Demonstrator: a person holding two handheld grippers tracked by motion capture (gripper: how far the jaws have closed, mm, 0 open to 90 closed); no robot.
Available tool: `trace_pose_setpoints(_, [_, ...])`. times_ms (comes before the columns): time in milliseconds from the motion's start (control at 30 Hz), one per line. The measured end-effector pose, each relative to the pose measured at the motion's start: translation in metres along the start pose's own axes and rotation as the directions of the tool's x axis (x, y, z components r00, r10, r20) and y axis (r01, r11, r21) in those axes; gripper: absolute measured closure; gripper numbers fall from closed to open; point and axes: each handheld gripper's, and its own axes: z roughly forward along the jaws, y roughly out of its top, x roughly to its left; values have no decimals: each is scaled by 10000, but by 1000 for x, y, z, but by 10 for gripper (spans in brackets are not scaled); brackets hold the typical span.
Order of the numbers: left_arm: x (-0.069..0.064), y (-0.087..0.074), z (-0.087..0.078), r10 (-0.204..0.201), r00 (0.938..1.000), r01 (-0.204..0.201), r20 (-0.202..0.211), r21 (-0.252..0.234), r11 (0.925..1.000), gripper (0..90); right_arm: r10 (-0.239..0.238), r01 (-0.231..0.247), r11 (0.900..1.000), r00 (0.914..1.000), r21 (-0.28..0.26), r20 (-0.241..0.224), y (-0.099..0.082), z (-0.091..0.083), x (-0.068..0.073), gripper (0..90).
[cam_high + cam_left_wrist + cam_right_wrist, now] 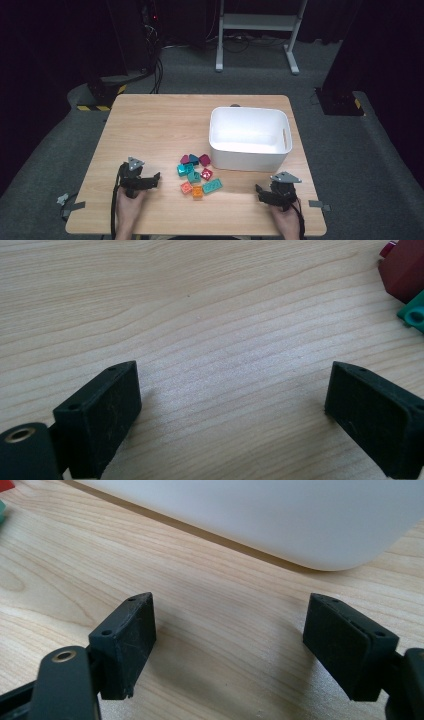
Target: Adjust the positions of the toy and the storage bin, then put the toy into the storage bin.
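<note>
Between the spread-fingered, empty left gripper (152, 179) and right gripper (261, 192) — toy blocks (199, 175), white bin (249, 137) beyond.

Black tongs (156, 178) rest on light wood-grain table (160, 125) near teal, magenta, orange blocks (199, 176) and white bin (250, 153).

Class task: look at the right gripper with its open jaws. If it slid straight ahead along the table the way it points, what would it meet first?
Most likely the near wall of the white plastic bin. The right gripper has bare wooden table ahead of it until then, though depth is hard to judge.
</note>
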Motion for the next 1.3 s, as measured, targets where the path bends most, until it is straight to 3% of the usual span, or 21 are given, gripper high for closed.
trace_pose_setpoints(833, [0, 0, -1, 51, 10000, -51, -17, 36, 10000, 81, -135, 135, 9999, 9998, 11, -125, 1, 1, 0, 205])
trace_pose_setpoints(1000, [0, 0, -1, 52, 10000, -52, -17, 36, 10000, 81, -385, 384, 9993, 9964, -21, -752, 3, 1, 9, 241])
trace_pose_setpoints(1300, [0, 0, -1, 52, 10000, -52, -16, 37, 10000, 81, -882, 887, 9961, 9857, -27, -1433, 10, 7, 34, 241])
